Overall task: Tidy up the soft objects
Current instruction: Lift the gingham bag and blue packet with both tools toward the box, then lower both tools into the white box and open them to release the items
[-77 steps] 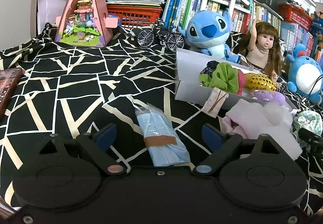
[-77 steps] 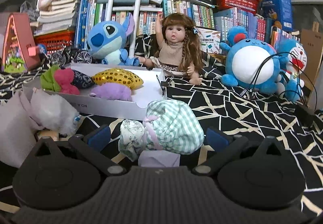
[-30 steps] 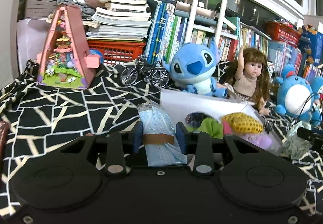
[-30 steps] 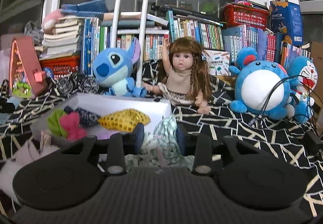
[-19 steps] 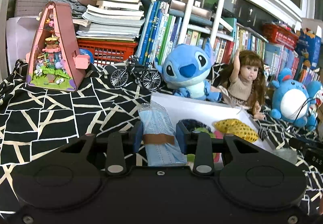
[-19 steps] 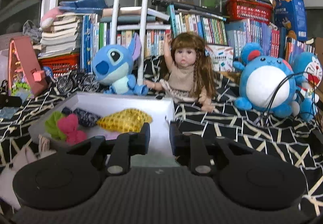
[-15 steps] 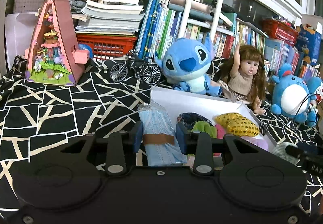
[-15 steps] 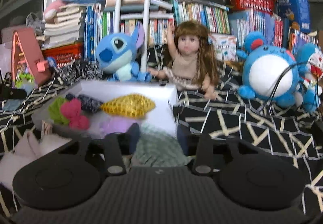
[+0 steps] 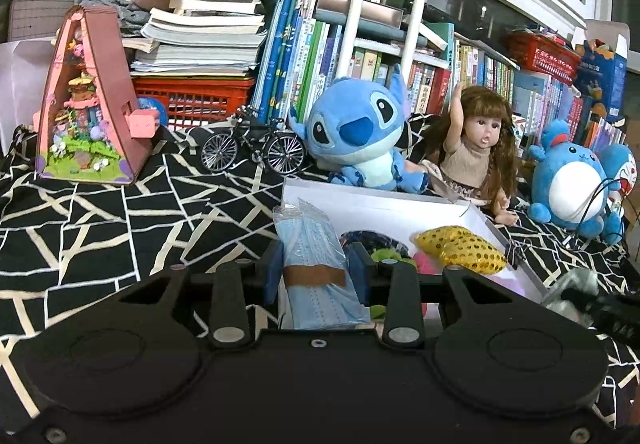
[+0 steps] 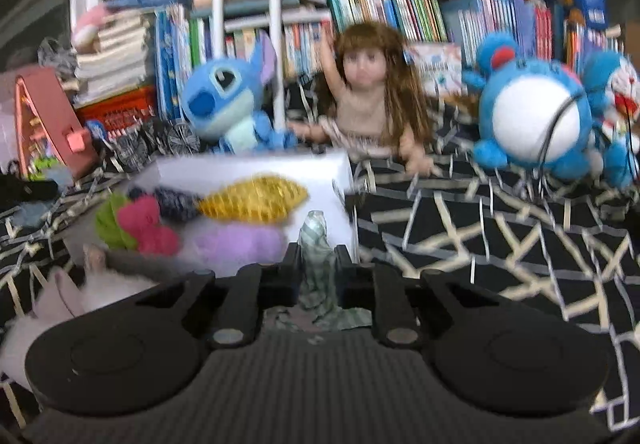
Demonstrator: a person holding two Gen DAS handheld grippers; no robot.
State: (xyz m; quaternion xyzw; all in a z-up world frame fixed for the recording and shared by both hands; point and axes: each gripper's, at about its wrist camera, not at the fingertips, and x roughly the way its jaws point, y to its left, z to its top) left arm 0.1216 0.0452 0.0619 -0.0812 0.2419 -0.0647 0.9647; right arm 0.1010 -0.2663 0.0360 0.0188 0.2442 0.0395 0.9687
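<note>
patterned cloth (image 9: 120, 212), both tongs clamped, tilted down

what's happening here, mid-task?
A person is sorting soft items into the white box, one claw per hand. The left claw is clamped on a bagged pack of blue masks by the box's left edge. The right claw is shut on a green checked cloth at the box's near right corner. Neither item is in yet.

place: home, child's room | shown by: crammed bookshelf (image 9: 400, 64) — plush toys (image 9: 360, 136), doll (image 9: 476, 148) (patterned cloth (image 9: 100, 212))
</note>
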